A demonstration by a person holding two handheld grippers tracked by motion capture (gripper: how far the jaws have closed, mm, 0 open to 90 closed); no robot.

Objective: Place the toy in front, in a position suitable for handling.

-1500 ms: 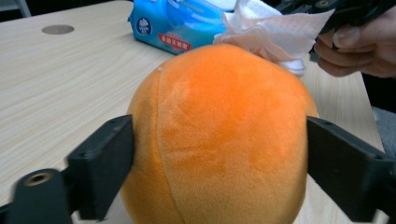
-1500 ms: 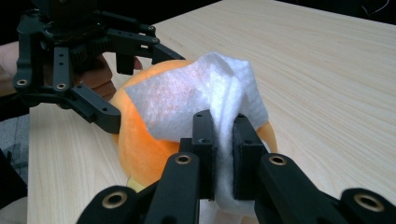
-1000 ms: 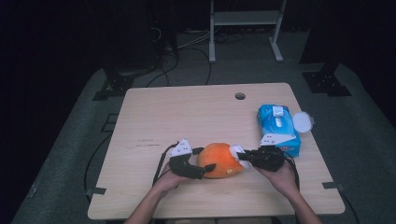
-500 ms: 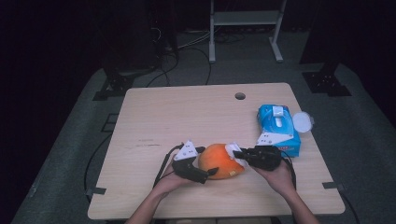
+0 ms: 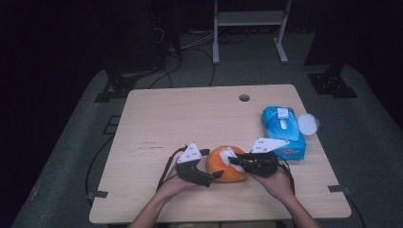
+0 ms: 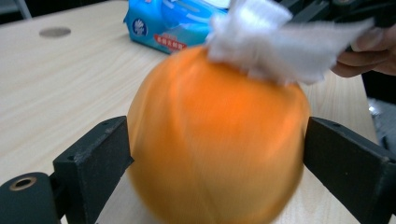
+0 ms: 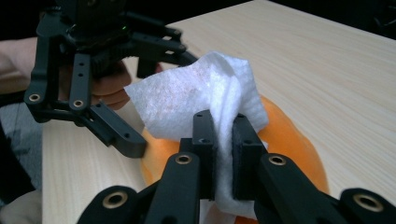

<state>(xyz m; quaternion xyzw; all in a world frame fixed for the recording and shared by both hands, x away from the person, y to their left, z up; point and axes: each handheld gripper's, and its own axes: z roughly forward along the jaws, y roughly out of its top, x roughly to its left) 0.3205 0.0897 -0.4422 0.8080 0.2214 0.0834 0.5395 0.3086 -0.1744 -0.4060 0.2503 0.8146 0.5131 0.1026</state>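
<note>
Left gripper (image 5: 216,174): black, angular frame, grey three-cornered plate on top with dark dots, black cable looping back from it. Its jaws: flat matte black blocks; brass-coloured bushing at one pivot. Right gripper (image 5: 234,160): same black build, matching grey plate, black cable trailing behind. Black linkage bars with brass-coloured pivot bushings, small round holes in bars, black pads. Forearms bare, no sleeves visible.

Materials and finish, table scene

Orange ball (image 6: 215,144): smooth, soft sheen. Wipe (image 7: 201,93): white fibrous cloth-paper, matt, faintly dimpled. Table (image 5: 190,118): pale wood grain, matt. Wipe pack (image 5: 283,130): glossy blue plastic film. Right gripper (image 7: 223,140) jaws: matt black plastic, brass-coloured rivets.
</note>
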